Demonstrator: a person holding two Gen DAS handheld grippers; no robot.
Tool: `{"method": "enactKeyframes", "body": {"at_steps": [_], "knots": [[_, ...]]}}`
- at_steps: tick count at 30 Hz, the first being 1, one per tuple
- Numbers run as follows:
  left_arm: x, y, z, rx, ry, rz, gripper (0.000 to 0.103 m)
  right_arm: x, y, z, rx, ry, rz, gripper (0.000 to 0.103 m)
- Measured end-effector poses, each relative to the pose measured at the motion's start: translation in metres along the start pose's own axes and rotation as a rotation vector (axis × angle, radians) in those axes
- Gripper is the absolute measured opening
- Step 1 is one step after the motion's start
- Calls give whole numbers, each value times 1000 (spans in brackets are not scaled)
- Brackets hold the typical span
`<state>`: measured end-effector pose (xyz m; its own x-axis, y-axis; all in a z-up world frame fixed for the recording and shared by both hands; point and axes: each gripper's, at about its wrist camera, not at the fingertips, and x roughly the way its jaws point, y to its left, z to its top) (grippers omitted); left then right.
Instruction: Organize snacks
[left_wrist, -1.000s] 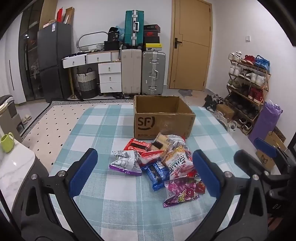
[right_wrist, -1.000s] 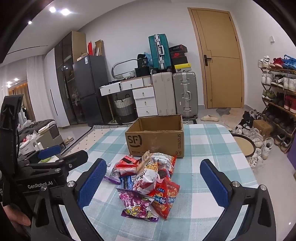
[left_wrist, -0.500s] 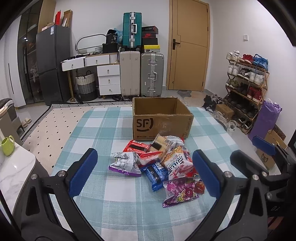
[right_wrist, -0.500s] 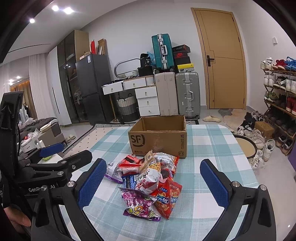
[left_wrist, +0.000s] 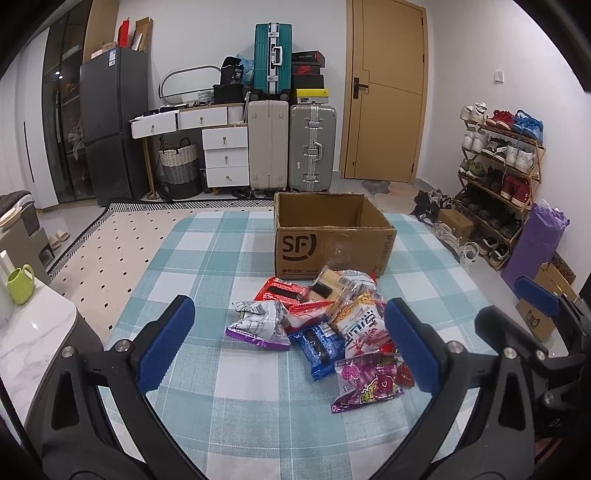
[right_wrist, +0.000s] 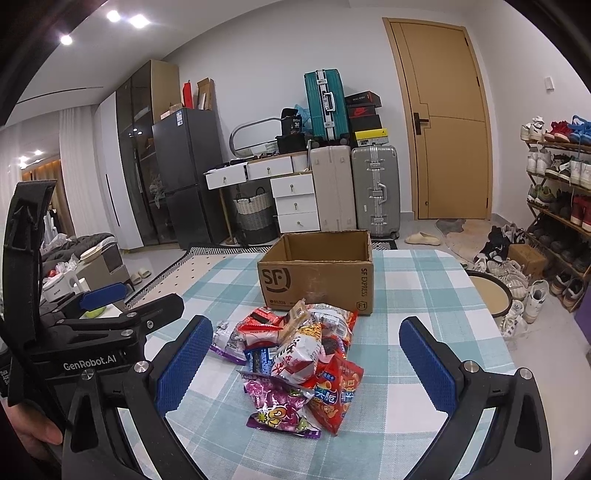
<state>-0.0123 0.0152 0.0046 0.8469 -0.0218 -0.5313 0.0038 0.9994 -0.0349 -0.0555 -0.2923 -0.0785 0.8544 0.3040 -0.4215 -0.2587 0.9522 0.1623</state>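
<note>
Left gripper (left_wrist: 289, 341): fingers spread wide, holding nothing, hovering over the near part of the checked tablecloth (left_wrist: 207, 254).
Right gripper (right_wrist: 306, 369): also wide apart and empty, with the snack pile showing straight between its blue pads.
Snack pile (right_wrist: 295, 358): a loose heap of packets on the cloth, just in front of the cardboard box (right_wrist: 317, 275), farthest packets almost at its front wall.
Direction: the pile lies ahead of both grippers; from the left it sits ahead and to the right, from the right it's dead centre, so the right hand looks better lined up.
Nearest packet: the purple bag (right_wrist: 280, 410) at the front of the heap, lying flat, long axis roughly across the right gripper's line of approach.
Left-side pick: a silver-and-purple bag (left_wrist: 258, 325) sticks out on the left edge, handy for the left gripper.
Look of the goods: crinkly, glossy wrappers in red, blue, purple and white, overlapping one another; likely slippery and light.
Box: open top, appears empty inside from here, so I judge nothing is sorted yet.
</note>
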Motion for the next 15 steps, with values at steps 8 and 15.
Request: {"method": "enactKeyframes", "body": {"at_steps": [8,15], "knots": [[3,2,-3,-4,4,2,102,-1,1,-1,2,-2,11,103],[3,2,-7,-6,9,-1,102,-1,3,-4,-7,-1,3,103]]}}
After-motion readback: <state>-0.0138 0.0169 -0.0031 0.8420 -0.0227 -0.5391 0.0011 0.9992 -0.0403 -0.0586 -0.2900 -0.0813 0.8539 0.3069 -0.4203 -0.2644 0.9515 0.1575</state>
